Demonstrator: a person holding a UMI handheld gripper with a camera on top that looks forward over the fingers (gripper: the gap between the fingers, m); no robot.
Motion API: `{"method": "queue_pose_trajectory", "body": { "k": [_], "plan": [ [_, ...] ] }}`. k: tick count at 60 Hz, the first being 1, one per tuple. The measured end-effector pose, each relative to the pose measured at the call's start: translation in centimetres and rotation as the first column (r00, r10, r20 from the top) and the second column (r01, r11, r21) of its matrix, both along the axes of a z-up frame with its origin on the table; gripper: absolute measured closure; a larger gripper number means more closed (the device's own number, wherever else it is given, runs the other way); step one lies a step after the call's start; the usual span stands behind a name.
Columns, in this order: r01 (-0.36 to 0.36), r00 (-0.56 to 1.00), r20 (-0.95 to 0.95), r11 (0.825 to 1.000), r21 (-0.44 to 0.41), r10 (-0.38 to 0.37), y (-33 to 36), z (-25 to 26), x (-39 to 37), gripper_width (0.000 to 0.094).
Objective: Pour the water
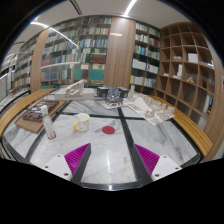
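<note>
White marble table [150,140], magenta pads [78,157]

1. The table [150,135] has a pale, marble-like top, smooth and glossy, crossed by dark matt strips.
2. The pads [78,156] on the inner faces of the jaws look like matt magenta rubber with a ridged texture.
3. The bottle [49,125] on the table looks like clear, shiny plastic.
4. The cup [82,121] appears matt and pale.
5. The disc [109,129] is flat, red and smooth.
6. The bookshelves [185,65] are warm brown wood with a satin finish.
</note>
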State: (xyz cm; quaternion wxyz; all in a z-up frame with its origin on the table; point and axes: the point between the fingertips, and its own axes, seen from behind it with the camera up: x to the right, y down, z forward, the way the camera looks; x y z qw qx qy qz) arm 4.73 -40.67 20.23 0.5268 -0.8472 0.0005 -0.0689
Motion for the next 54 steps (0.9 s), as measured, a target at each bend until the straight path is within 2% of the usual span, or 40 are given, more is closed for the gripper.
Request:
{"method": "queue_pose_trajectory", "body": {
  "k": [21, 36, 47, 54],
  "plan": [
    [-0.053, 0.998, 0.011, 0.995, -0.083, 0.054, 0.2, -4.2, -5.9, 0.0076],
    [-0.159, 0.987, -0.023, 0.976, -0.148, 0.157, 0.1, -8.6, -13.4, 0.0080],
    [-0.275, 0.961, -0.073, 0.954, -0.117, 0.267, 1.2, -10.2, -22.5, 0.0078],
    [-0.341, 0.937, -0.099, 0.939, -0.049, 0.335, 3.3, -10.5, -29.0, 0.0076]
  ]
}}
